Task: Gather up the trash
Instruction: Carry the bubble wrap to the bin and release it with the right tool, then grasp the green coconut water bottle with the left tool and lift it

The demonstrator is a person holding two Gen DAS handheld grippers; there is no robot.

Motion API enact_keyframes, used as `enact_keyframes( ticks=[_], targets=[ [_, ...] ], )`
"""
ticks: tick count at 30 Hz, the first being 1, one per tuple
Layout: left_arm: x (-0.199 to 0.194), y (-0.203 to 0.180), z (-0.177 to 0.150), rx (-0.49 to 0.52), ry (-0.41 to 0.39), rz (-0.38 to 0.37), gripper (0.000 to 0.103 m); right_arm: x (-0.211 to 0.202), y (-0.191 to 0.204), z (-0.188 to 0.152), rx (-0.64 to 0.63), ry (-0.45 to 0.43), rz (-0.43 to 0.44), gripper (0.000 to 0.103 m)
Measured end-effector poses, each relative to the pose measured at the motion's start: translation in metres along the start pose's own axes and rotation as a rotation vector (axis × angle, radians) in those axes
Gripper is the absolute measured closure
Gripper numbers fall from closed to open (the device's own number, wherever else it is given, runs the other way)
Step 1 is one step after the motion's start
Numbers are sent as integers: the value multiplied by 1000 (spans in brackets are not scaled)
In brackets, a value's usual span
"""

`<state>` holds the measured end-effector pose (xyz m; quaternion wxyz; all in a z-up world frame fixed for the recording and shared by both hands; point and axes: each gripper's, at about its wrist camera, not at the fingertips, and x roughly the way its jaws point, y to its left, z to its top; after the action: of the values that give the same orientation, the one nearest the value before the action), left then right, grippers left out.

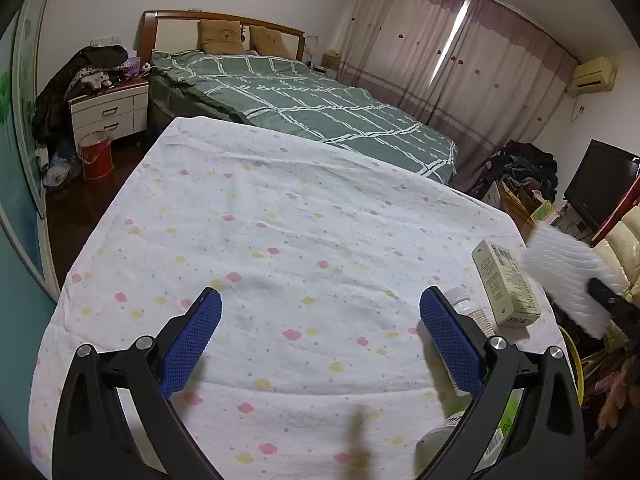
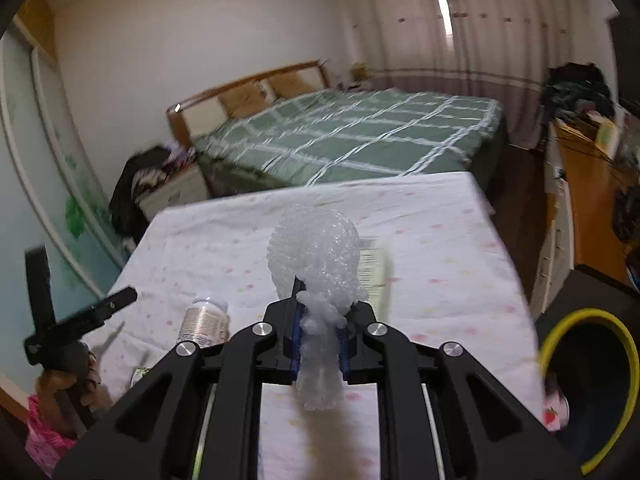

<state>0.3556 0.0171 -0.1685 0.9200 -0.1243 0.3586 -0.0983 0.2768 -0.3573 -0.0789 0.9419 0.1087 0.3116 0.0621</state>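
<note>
Bubble wrap (image 2: pixel 316 256), a crumpled clear wad, is sitting pinched between the blue pads of the right gripper (image 2: pixel 320 312), raised just above the tabletop (image 2: pixel 440 240) with its tail hanging back between the fingers. The jaws are pressing together on it.

Going left to right in the right wrist view, a hand (image 2: pixel 68 376) is holding the left gripper's black frame at the tabletop's near left corner; a small white pill bottle (image 2: pixel 206 320) is lying just left of the right gripper; a pale carton (image 2: pixel 374 272) is lying flat beyond the wad, partly hidden by it; a black bin with a yellow rim (image 2: pixel 592 320) is standing off the tabletop's right edge.

In the left wrist view, the left gripper (image 1: pixel 318 312) is hanging over the flowered cloth with its jaws spread wide and nothing between them. The bottle (image 1: pixel 466 304) is peeking out just behind its right finger, the carton (image 1: pixel 505 286) beside it, and the wad (image 1: pixel 568 276) is showing blurred past the tabletop's right edge.

Only this view is showing a red bucket (image 1: pixel 96 156) on the floor by the white nightstand (image 1: pixel 108 112) at left, and a dark television (image 1: pixel 600 184) at right. Both views are showing the green checked bed (image 1: pixel 320 100) beyond the tabletop. Only the right wrist view is showing the bin's opening.
</note>
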Motion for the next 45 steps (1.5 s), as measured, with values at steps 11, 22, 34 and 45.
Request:
enact_keyframes(
  ticks=[11,22,34,45],
  targets=[
    [0,-1,0,8,-8,-1,5,-57,-138,-35,256,-35,-349,87],
    [-4,-5,-2,25,-15,-1,5,-64,-200,-74,338,13,-556,38],
    [-13,-26,-4,115,-18,-47,5,-66,-202,-83,352,17,-549,34],
    [-81,-81,-37,384,90,-332,5,-71,-199,-89,356,17,-526,31]
  ],
)
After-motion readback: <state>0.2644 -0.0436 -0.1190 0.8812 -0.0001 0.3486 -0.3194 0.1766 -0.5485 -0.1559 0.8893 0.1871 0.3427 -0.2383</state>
